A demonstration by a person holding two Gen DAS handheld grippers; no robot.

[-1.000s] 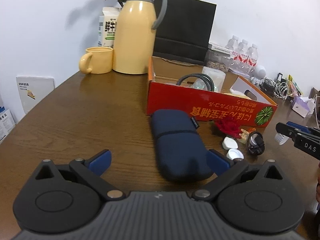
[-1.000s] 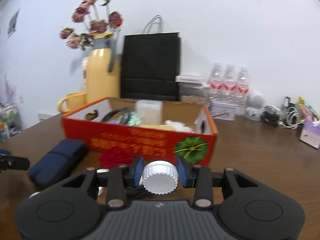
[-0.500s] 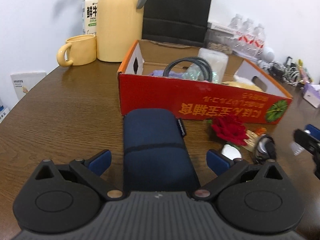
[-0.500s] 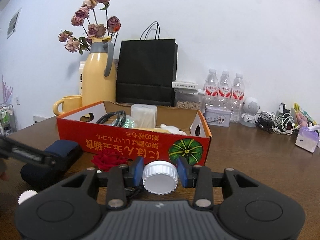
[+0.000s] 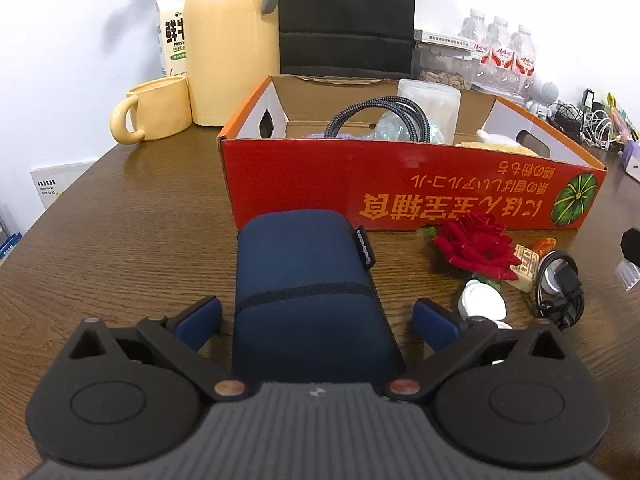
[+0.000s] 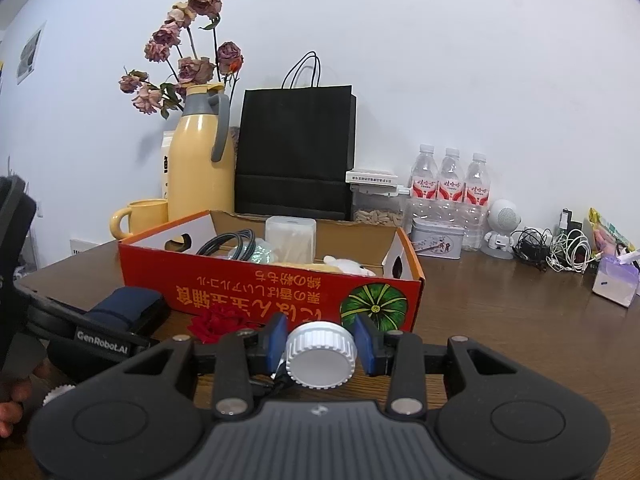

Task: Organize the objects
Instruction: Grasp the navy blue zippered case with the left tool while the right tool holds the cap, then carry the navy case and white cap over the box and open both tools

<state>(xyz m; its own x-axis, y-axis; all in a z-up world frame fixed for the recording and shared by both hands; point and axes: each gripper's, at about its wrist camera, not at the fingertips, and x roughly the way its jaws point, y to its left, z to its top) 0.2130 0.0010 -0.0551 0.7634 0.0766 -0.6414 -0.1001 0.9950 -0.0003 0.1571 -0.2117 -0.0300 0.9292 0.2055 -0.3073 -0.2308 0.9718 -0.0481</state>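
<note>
A navy soft pouch (image 5: 308, 292) lies on the wooden table just in front of the red cardboard box (image 5: 400, 176). My left gripper (image 5: 316, 318) is open, its blue pads on either side of the pouch's near end with a small gap each side. In the right wrist view my right gripper (image 6: 320, 344) is shut on a white ribbed cap (image 6: 320, 354), held above the table before the box (image 6: 208, 284). The pouch (image 6: 128, 308) and the left gripper's body (image 6: 100, 342) show at the left there.
A red fabric rose (image 5: 476, 250), a white round lid (image 5: 482, 302), a small wrapped sweet (image 5: 528, 262) and a black coiled cable (image 5: 560, 288) lie right of the pouch. A yellow mug (image 5: 154, 110), yellow thermos (image 5: 234, 40), black paper bag (image 6: 296, 152) and water bottles (image 6: 450, 188) stand behind the box.
My left gripper has moved in over the pouch, which now lies between its open fingers. The right gripper holds the white cap as before, nearly still.
</note>
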